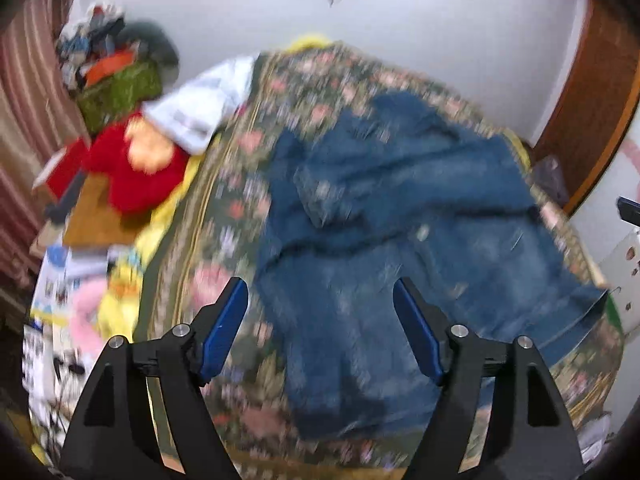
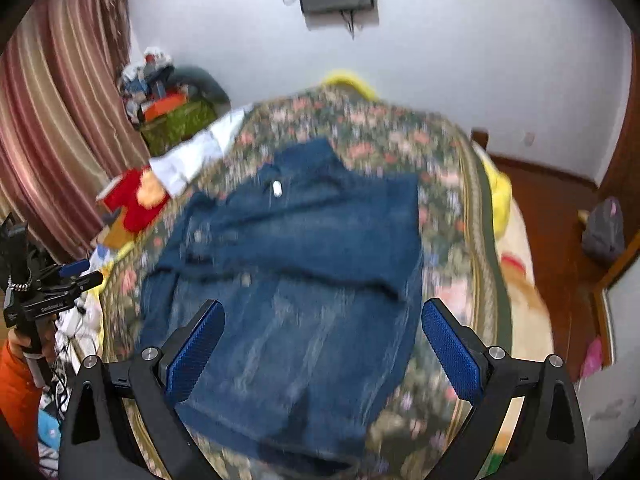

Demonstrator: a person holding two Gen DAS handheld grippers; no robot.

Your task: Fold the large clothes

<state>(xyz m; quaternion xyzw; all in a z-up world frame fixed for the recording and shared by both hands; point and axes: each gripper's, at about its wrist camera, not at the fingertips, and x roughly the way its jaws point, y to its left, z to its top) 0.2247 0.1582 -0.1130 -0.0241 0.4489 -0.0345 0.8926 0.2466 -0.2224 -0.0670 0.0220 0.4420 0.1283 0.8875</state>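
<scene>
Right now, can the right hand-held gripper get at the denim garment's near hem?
Probably yes. The right hand-held gripper is open above the denim garment, which lies spread on the floral bedspread with nothing over its near hem.

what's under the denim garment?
The denim garment lies spread on a floral bedspread, which shows all around it. Whatever the denim covers is hidden. Both claws, left and right, are open above it.
</scene>
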